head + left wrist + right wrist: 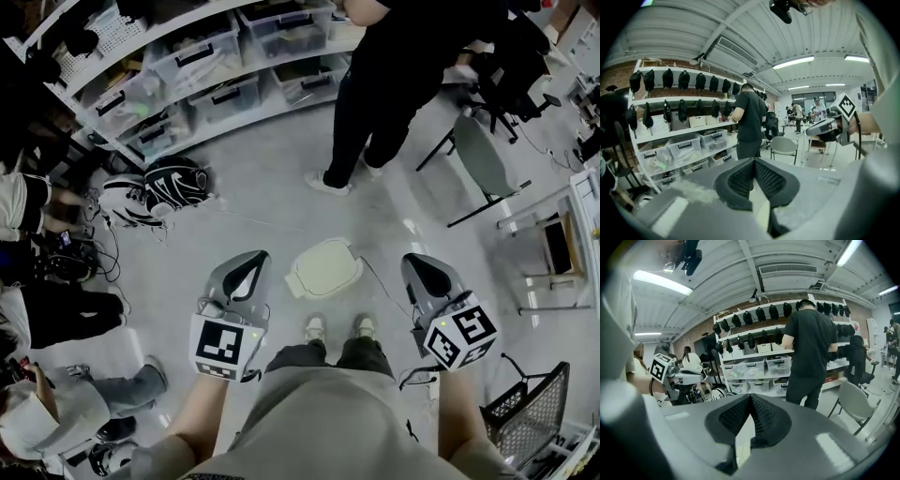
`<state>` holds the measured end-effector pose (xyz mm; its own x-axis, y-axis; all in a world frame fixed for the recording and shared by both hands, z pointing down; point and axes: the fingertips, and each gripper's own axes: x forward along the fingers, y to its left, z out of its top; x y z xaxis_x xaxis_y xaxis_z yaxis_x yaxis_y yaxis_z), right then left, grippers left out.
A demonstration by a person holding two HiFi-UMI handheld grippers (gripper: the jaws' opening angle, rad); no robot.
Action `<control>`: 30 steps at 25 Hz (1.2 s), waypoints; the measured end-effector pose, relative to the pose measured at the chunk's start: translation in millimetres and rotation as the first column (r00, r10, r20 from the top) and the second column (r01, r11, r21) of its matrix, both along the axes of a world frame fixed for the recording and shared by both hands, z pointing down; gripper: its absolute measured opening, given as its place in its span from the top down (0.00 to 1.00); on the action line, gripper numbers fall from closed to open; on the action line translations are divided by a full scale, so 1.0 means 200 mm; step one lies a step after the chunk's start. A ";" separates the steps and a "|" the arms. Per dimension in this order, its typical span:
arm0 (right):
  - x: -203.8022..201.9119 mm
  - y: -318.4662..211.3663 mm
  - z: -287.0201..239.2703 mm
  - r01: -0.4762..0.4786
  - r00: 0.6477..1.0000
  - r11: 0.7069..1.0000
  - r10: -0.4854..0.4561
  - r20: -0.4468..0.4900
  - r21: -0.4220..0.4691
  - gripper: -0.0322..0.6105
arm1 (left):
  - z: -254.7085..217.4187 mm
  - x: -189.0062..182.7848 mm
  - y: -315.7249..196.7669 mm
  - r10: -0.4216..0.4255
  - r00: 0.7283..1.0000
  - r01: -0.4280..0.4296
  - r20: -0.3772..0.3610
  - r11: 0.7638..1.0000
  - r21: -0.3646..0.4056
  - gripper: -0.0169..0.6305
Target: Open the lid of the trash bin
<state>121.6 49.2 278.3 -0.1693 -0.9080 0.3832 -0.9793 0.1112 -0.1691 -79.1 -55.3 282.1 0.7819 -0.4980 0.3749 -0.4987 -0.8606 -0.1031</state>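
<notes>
Left hand-held gripper: the grey moulded-plastic left hand-held gripper (753, 161) has its jaws brought together, tips meeting. Nothing is between them, and it is held in the air, touching nothing.
Right hand-held gripper: the matching grey plastic right hand-held gripper (750, 396) is likewise closed tip to tip, empty and clear of everything.
Trash bin: the pale cream trash bin with a rounded-square lid (323, 267) stands on the grey speckled floor (272, 187), just ahead of the person's light shoes (339, 328). In the head view it sits between the two grippers and below them, apart from both.
Lid: it lies flat and closed on the bin, with a small tab jutting from one edge.
Textures: the black pads (740, 180) lining the jaws are finely ribbed. The gripper shells are smooth and matt, and the lid is smooth with a raised rim.
Markings: the white marker cube (225, 345) on the left gripper and the one (461, 336) on the right bear black-and-white square patterns, with no legible words.
</notes>
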 end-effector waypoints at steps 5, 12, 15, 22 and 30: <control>0.08 -0.18 0.27 0.073 0.997 0.992 -0.072 0.023 -0.100 0.95 | 0.19 -0.03 -0.11 -0.084 0.995 0.087 0.050 0.994 -0.061 0.97; 0.24 -0.41 0.69 0.197 0.980 0.949 -0.183 0.080 -0.245 0.95 | 0.48 -0.06 -0.21 -0.229 0.960 0.247 0.159 0.963 -0.105 0.97; 0.29 -0.47 0.89 0.261 0.965 0.916 -0.240 0.107 -0.303 0.95 | 0.59 -0.09 -0.21 -0.280 0.933 0.311 0.226 0.944 -0.115 0.97; 0.33 -0.56 1.35 0.395 0.918 0.822 -0.366 0.151 -0.411 0.95 | 0.93 -0.18 -0.14 -0.404 0.869 0.468 0.286 0.860 -0.205 0.97; 0.30 -0.57 1.99 0.442 0.893 0.728 -0.412 0.180 -0.524 0.95 | 1.45 -0.22 -0.04 -0.471 0.830 0.552 0.298 0.771 -0.318 0.97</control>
